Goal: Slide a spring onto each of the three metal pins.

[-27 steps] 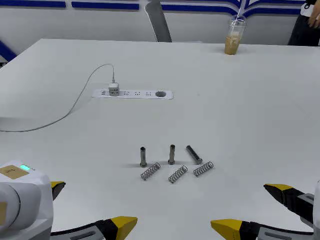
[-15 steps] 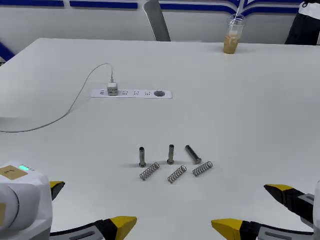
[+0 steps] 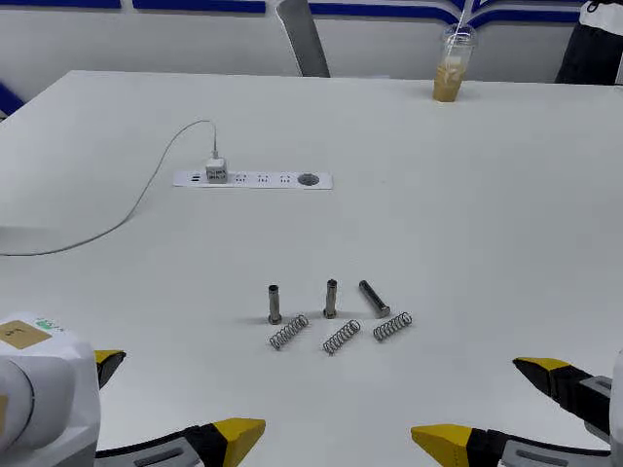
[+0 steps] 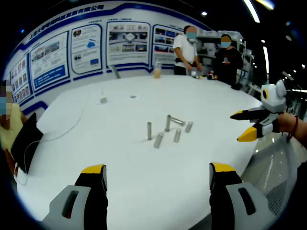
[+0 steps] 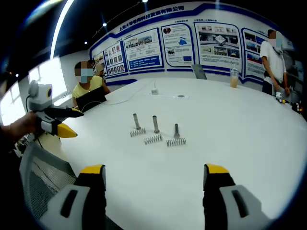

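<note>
Two metal pins [image 3: 274,304] [image 3: 331,299] stand upright in the middle of the white table [image 3: 467,214]. A third pin [image 3: 375,299] lies on its side to their right. Just in front of them lie three springs [image 3: 289,332] [image 3: 342,337] [image 3: 392,326], each loose on the table. My left gripper [image 3: 175,397] is open at the near left, well short of the springs. At the near right my right gripper [image 3: 490,404] is open too. The left gripper view has the pins [image 4: 149,130] and springs [image 4: 158,140] ahead of my left gripper [image 4: 156,172]; the right gripper view has the springs [image 5: 153,139] ahead of my right gripper [image 5: 151,172].
A white power strip [image 3: 253,180] with a plugged charger and a trailing cable [image 3: 146,195] lies behind the pins. An iced drink cup [image 3: 450,68] stands at the far edge beside a chair [image 3: 300,37]. People stand beyond the table [image 4: 189,48]; one person sits at its side [image 5: 88,84].
</note>
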A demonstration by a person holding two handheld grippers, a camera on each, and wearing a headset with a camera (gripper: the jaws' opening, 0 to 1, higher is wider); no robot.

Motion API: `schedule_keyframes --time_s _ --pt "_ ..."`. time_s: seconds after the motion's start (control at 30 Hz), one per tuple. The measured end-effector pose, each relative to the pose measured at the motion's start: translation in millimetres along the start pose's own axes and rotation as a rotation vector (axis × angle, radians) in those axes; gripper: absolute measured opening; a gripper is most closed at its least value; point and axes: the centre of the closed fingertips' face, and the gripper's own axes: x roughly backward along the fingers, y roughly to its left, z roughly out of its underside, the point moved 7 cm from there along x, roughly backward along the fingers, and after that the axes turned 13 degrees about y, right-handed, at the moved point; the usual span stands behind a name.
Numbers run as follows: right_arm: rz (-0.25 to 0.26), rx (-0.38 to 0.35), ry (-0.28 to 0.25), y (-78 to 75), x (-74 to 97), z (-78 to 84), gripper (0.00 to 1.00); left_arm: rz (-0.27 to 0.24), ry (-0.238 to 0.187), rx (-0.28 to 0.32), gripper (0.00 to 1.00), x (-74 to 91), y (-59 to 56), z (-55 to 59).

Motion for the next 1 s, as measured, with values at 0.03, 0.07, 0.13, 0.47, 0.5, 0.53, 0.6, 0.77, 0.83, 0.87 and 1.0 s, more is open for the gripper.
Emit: schedule_keyframes --time_s 0.03,0.07,0.13,0.47,0.5,0.53,0.6,0.77,0.83,0.87,1.0 --pt "0.001 0.001 -0.001 -0.3 -0.6 -0.6 0.84 0.0 -0.004 0.002 0.9 -0.1 0.2 -0.4" --pt "0.0 0.001 -0.001 -0.5 -1.2 -1.1 0.84 0.0 -0.005 0.004 0.9 -0.3 0.4 -0.6" --pt "-0.001 0.0 -0.001 -1.2 -2.9 -2.8 0.84 0.002 -0.007 0.007 0.9 -0.8 0.8 -1.0" --pt "0.0 0.025 -0.004 -6.2 -13.7 -16.6 0.81 0.006 -0.014 0.016 0.89 -4.2 1.0 -1.8" --pt "0.0 0.029 -0.006 -6.7 -14.6 -18.0 0.81 0.006 -0.015 0.016 0.88 -4.5 1.1 -2.1" --pt "0.001 0.032 -0.006 -7.4 -16.1 -20.2 0.8 0.006 -0.014 0.014 0.88 -5.0 1.4 -2.4" --pt "0.002 0.035 -0.012 -9.0 -18.7 -24.3 0.79 0.003 -0.013 0.012 0.88 -5.6 1.8 -2.9" --pt "0.003 0.038 -0.02 -13.3 -26.6 -35.2 0.74 0.003 -0.02 0.015 0.87 -7.2 2.2 -4.3" --pt "0.005 0.038 -0.022 -15.2 -29.6 -38.2 0.72 0.002 -0.021 0.015 0.87 -7.9 2.0 -4.4" --pt "0.004 0.039 -0.022 -16.6 -32.3 -40.4 0.72 0.003 -0.022 0.015 0.87 -8.4 1.7 -4.5" --pt "0.006 0.042 -0.028 -20.9 -38.8 -47.7 0.68 0.004 -0.023 0.012 0.86 -10.2 1.0 -5.2"
